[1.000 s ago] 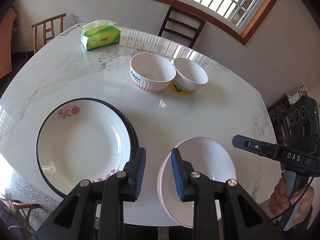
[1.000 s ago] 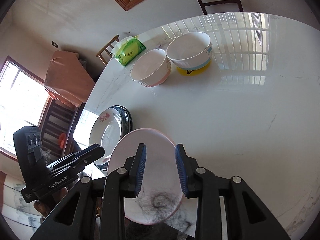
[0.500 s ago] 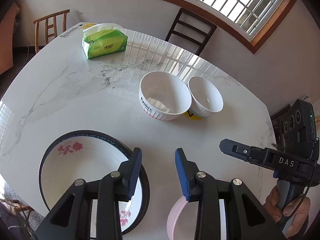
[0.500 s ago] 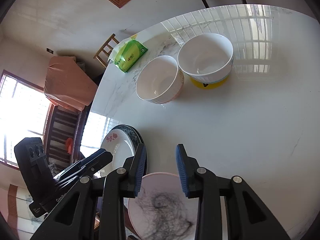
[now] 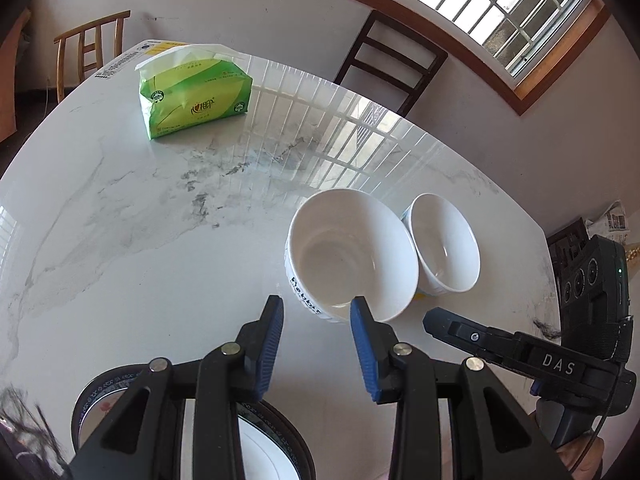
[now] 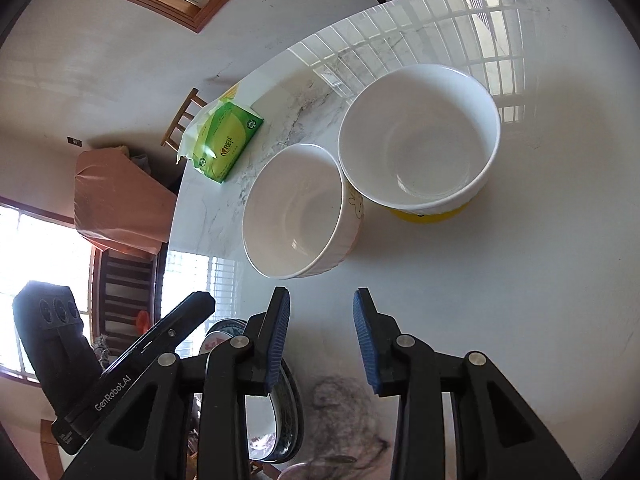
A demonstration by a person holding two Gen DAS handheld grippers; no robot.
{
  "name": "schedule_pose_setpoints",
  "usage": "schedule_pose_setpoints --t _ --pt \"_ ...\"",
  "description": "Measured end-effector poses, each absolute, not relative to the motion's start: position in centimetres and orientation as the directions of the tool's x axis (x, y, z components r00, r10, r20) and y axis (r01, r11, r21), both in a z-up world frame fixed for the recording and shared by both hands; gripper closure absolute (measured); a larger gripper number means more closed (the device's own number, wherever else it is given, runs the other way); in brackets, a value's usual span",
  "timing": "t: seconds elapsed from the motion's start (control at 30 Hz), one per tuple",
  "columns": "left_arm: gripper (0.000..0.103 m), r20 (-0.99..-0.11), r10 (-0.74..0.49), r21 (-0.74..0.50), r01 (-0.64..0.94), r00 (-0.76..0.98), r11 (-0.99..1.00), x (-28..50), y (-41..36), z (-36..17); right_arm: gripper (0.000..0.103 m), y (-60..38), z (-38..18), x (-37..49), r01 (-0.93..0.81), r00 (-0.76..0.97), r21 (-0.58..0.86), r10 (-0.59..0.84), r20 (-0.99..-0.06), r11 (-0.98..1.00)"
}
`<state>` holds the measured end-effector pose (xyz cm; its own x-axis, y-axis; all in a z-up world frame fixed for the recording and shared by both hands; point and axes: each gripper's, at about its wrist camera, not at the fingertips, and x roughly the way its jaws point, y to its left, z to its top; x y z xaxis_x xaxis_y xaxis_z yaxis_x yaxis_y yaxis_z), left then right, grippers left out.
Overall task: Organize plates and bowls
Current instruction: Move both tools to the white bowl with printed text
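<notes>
Both my claws hang apart and empty – left gripper (image 5: 316, 318), right gripper (image 6: 321, 310) – just short of the ribbed bowl (image 6: 294, 210) touching the yellow-based bowl (image 6: 420, 136) beyond – glazed, slippery, breakable, so I'd pinch a rim wall.

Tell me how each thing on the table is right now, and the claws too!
Ribbed bowl: upright, empty.
Yellow-bottomed bowl: upright, empty, right beside the ribbed one.
Black-rimmed plate: flat on the table, mostly hidden behind the left claw.
Tissue pack: lying on the table, a tissue sticking out.
Left claw: open, holding nothing.
Right claw: open, holding nothing.
</notes>
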<state>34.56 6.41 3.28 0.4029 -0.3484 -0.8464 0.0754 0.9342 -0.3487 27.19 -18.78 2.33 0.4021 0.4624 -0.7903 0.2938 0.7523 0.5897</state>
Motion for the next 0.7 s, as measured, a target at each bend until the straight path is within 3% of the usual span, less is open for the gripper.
schedule_pose_setpoints --t 0.4,0.7 --pt "0.068 -0.860 -0.315 -0.317 0.063 0.402 0.946 37.9 6.4 1.3 0.071 -18.9 0.9 29.8 0.330 0.398 0.561 0.427 -0.812 0.759" --pt "0.068 -0.872 -0.239 -0.223 0.088 0.428 0.971 38.4 5.5 0.8 0.071 -18.6 0.2 30.5 0.340 0.383 0.535 0.406 -0.830 0.774"
